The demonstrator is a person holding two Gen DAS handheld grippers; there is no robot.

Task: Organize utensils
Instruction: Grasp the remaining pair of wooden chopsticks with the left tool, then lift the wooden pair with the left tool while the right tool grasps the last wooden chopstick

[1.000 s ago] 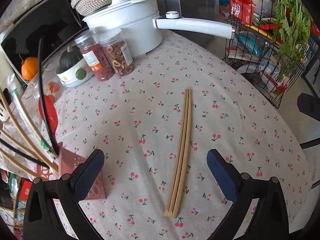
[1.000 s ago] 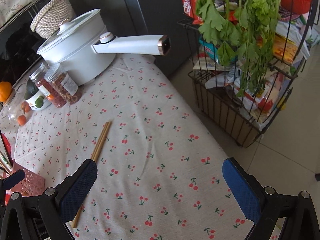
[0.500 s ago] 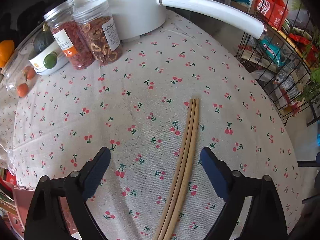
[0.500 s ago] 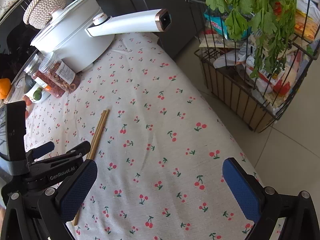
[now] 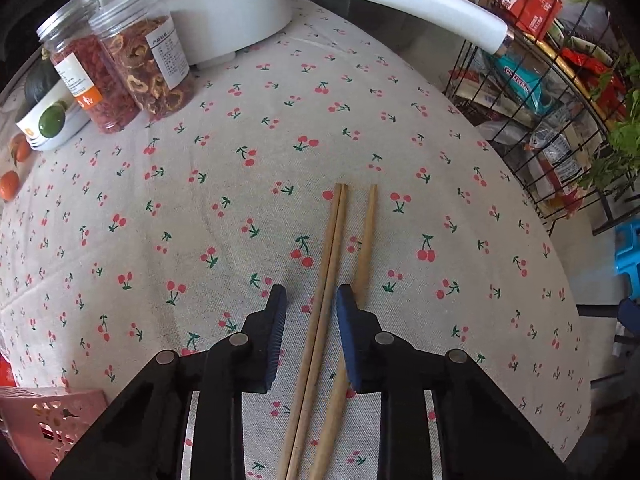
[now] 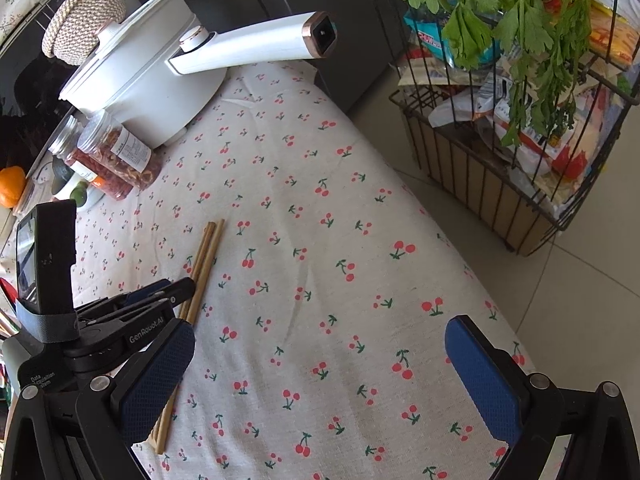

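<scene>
A table (image 5: 224,208) draped in a cherry-print cloth is seen in both views, with a wire rack (image 6: 492,184) of packets and leafy greens standing on the floor beside it. At the table's far end a white pot (image 6: 136,88) with a long handle is set, and two clear jars (image 5: 132,68) of dried goods stand just in front of it. Three wooden chopsticks (image 5: 336,248) lie lengthwise on the cloth near the middle — two touching side by side, the third splayed slightly to the right. The left tongs (image 5: 310,312) are lowered over them, the jaws narrowed around the touching pair but not yet pressed on it, the right pad resting over the third stick. The right tongs (image 6: 320,364) are held spread wide above bare cloth — nothing lies between the pads.
</scene>
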